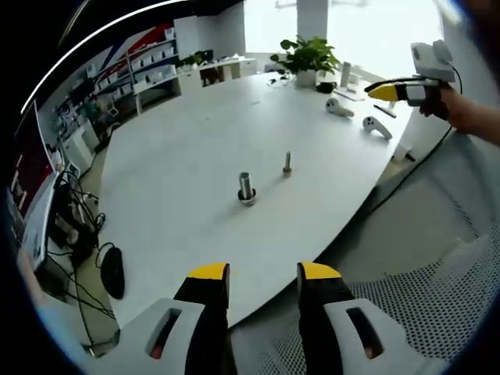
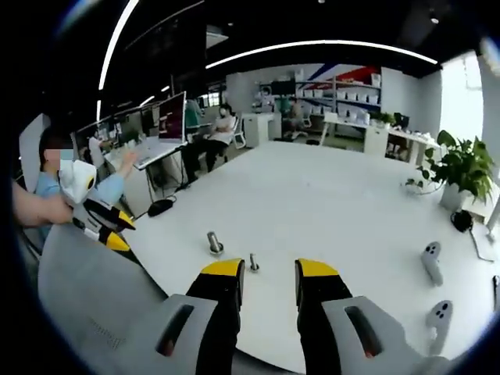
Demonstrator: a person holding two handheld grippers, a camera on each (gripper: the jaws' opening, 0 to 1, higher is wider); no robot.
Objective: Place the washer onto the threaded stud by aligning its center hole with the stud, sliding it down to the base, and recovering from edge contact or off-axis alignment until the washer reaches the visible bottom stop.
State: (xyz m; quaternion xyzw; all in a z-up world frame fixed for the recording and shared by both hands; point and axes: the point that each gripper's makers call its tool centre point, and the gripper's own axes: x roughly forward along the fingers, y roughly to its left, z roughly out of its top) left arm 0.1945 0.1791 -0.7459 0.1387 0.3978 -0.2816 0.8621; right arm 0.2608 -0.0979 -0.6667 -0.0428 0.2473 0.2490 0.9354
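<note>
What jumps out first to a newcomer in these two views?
The big white table, nearly bare, with two small metal parts standing near its middle: a thicker stud on a washer-like base and a thinner threaded stud beside it. Both tools are off the table edge with jaws apart and nothing between them: the left tool and the right tool. A potted plant sits at the far edge.

No legible text, labels or numbers anywhere.

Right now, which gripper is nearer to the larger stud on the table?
Hard to call; the right gripper looks slightly nearer. Both grippers hang open off the table's edges, clear of the larger stud: the left gripper from one side, the right from another.
</note>
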